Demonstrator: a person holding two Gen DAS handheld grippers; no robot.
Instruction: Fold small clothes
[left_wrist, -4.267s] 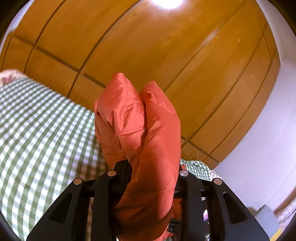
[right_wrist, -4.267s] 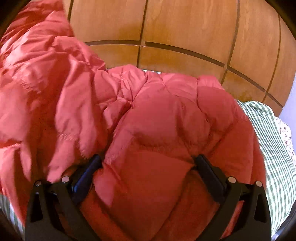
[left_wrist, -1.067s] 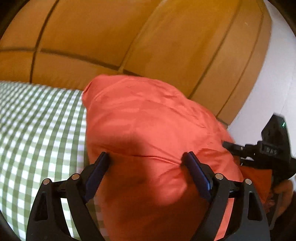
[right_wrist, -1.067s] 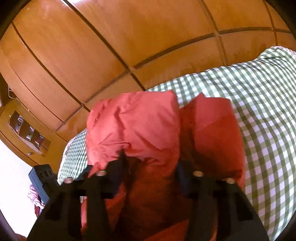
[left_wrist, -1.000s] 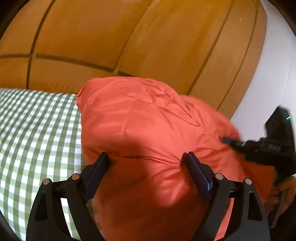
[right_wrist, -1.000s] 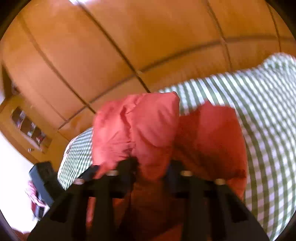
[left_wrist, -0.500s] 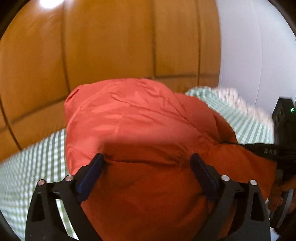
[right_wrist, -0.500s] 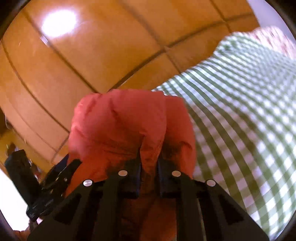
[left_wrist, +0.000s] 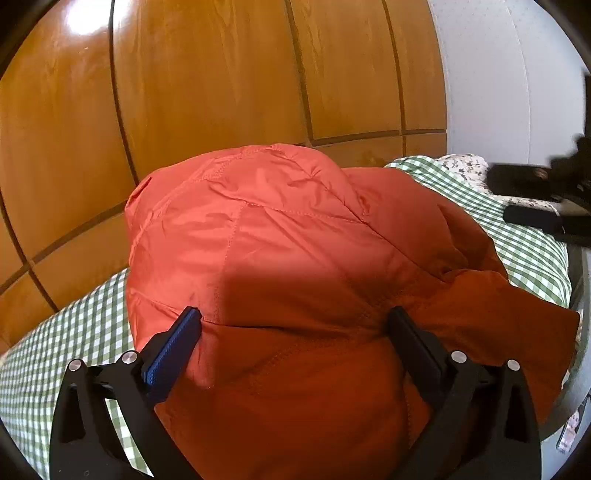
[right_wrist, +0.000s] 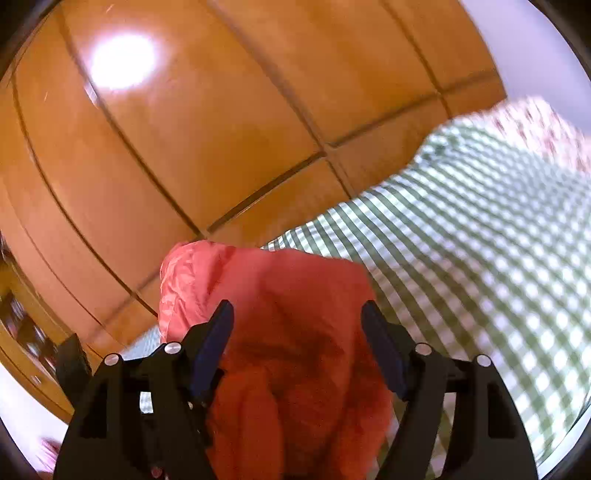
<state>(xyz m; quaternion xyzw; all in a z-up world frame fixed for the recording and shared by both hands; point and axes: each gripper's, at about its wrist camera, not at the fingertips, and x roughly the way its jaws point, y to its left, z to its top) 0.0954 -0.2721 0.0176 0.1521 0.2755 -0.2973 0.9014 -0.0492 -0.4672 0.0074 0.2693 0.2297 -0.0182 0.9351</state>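
Both claws letting go of the folded jacket; next, likely flatten or reposition it.
Left wrist: left claw (left_wrist: 293, 326) spread wide, jaws have just been opening, orange jacket (left_wrist: 280, 236) bulging between them on the checked bed (left_wrist: 74, 339), pads barely touching.
Right wrist: right claw (right_wrist: 297, 326) about half open, just released, jacket (right_wrist: 280, 295) loose between.

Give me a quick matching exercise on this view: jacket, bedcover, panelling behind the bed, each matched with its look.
Things:
1. padded jacket
2. bedcover
3. panelling

Looks:
A. glossy brown wood
B. orange-red, quilted
C. green and white check

Pairs: 1-B, 2-C, 3-A
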